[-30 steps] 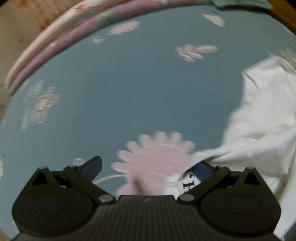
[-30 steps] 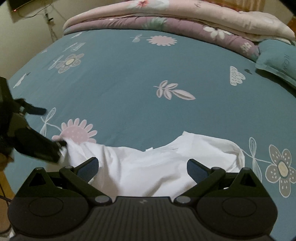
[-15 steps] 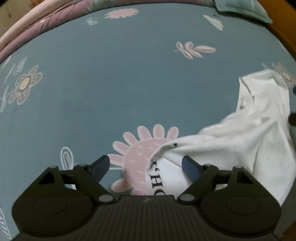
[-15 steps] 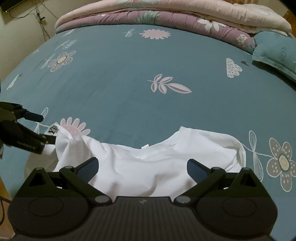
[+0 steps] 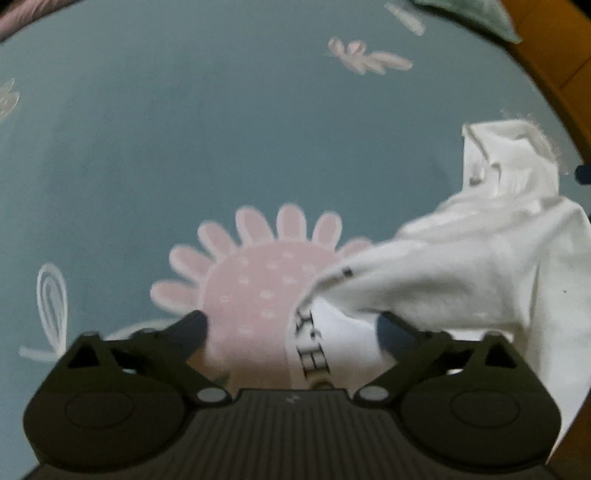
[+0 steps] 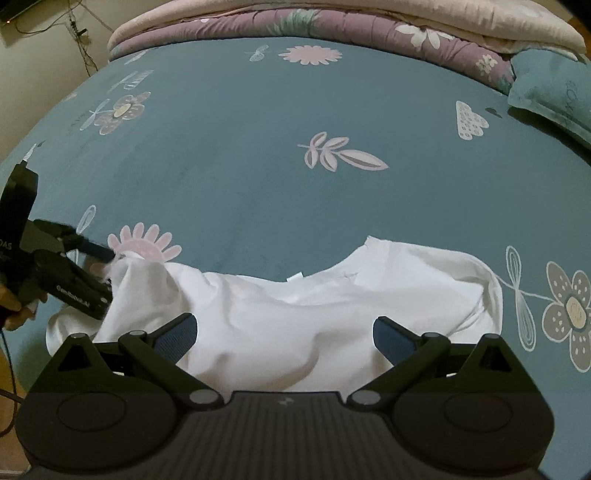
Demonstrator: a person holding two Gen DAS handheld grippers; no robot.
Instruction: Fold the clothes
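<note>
A crumpled white T-shirt [image 6: 295, 306] lies on the teal flowered bedsheet [image 6: 258, 184], its neck opening facing away. My right gripper [image 6: 284, 332] hovers open just above the shirt's middle, nothing between its fingers. My left gripper [image 6: 109, 280] is at the shirt's left end, open, with a raised corner of cloth standing between its fingers. In the left wrist view the left gripper [image 5: 291, 325] straddles the shirt [image 5: 461, 266] edge with black printed letters, over a pink flower print [image 5: 258, 280].
Folded pink and purple quilts [image 6: 332, 22] are stacked along the far edge of the bed. A teal pillow [image 6: 550, 88] lies at the far right. A wooden bed frame [image 5: 554, 74] shows at the right edge. A hand [image 6: 11, 314] holds the left gripper.
The left gripper has swung and pushed in over the shirt's left corner, which now stands up in a peak. The right gripper has moved slightly forward and stayed open.
</note>
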